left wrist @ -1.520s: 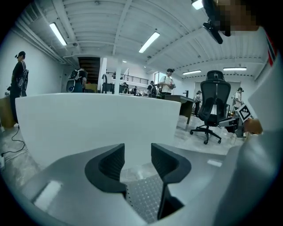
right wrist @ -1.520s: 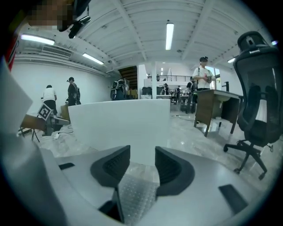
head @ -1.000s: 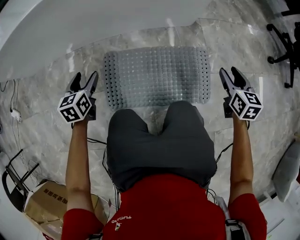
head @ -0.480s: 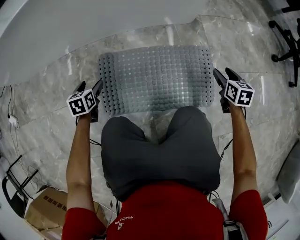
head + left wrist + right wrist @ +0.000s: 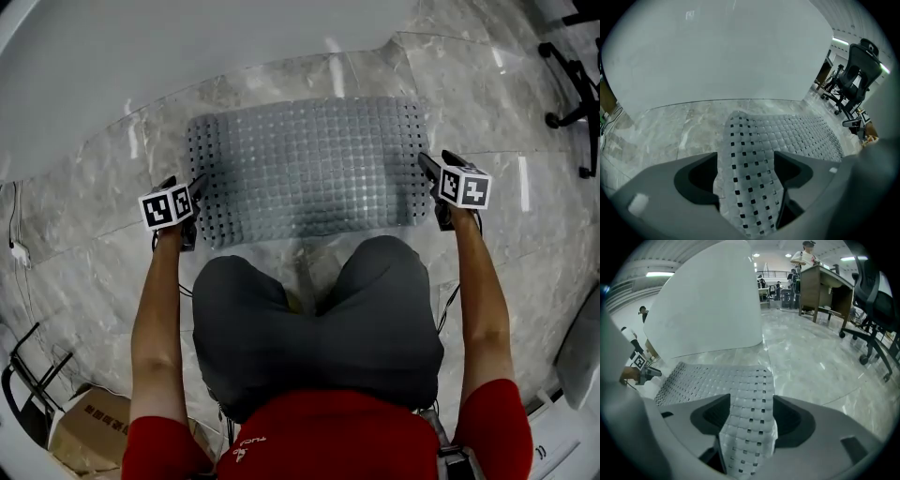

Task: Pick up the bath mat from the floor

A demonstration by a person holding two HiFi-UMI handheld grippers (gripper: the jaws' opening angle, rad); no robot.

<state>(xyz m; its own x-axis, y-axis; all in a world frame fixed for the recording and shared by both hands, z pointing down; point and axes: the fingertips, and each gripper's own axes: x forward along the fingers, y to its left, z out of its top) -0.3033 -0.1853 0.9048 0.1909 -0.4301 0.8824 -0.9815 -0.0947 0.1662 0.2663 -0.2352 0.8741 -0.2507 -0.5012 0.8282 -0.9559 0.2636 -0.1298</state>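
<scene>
Bath mat (image 5: 305,169), a pale grey translucent one with a grid of small squares and rows of holes along its short ends, lies on the marble floor (image 5: 84,216). Its long side runs across in front of us. It sits between our bent knees in grey shorts (image 5: 319,319) and a big white curved surface (image 5: 187,47) beyond its far edge.

We hold the left gripper (image 5: 187,180) at the mat's left short end, close to the near corner, pointing steeply down. Its jaws have just been opening and stand wide apart. In the left gripper view the perforated end of the mat runs up between them, slightly humped at its far corner, and we cannot see the pads pressing on it.

We hold the right gripper (image 5: 436,157) at the opposite short end, tilted down in the same way. Its jaws have also just been opening and are spread wide. The mat's right end lies in the gap between them, unclamped.

A marker cube (image 5: 169,206) rides on top of the left gripper and another cube (image 5: 464,187) on the right one.

Further out, a black office chair (image 5: 572,84) stands on the floor to our right. A cardboard box (image 5: 89,431) sits behind us on the left. The right gripper view also shows a wooden desk (image 5: 820,284) with people standing near it.
</scene>
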